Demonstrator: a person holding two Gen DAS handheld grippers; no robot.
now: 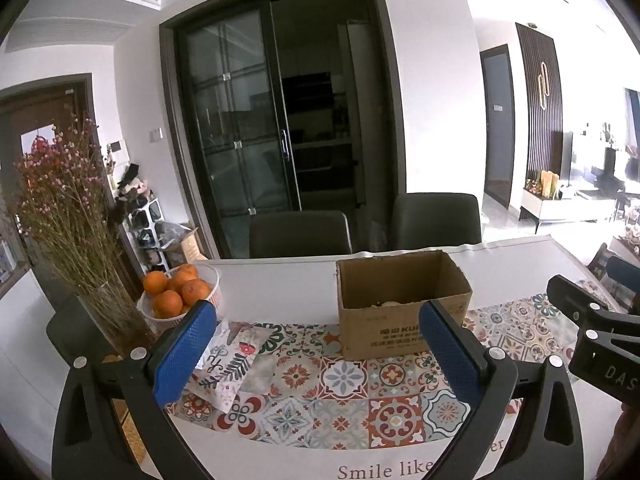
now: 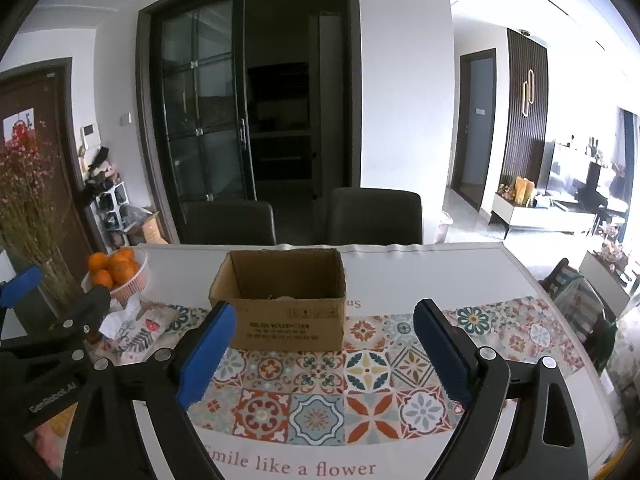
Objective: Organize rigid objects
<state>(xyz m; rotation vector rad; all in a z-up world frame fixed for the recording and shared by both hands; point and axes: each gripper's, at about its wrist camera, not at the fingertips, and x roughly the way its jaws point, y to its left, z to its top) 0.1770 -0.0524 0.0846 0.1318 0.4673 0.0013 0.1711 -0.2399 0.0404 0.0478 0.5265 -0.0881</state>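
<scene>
I hold both grippers above the near edge of the table, and neither has anything in it. My left gripper stands spread wide, its blue ribbed pads well apart over the tiled runner. My right gripper is likewise released, pads parted, empty.

The cardboard box sits on the runner straight ahead of my right gripper, top open, flaps gone or folded. Something pale lies at its bottom, but I cannot tell what. I see no loose rigid objects on the table in front of me, so I judge that I am either between picks or at the very start or end of the sorting. The next move calls for finding a piece to collect, or checking inside the box.

The box is matt brown corrugated card with printed lettering on its front wall. The runner is smooth and printed in floral tiles. To the left stand a white latticed basket of oranges, a patterned cloth pouch, and a clear vase of dried flowers
</scene>
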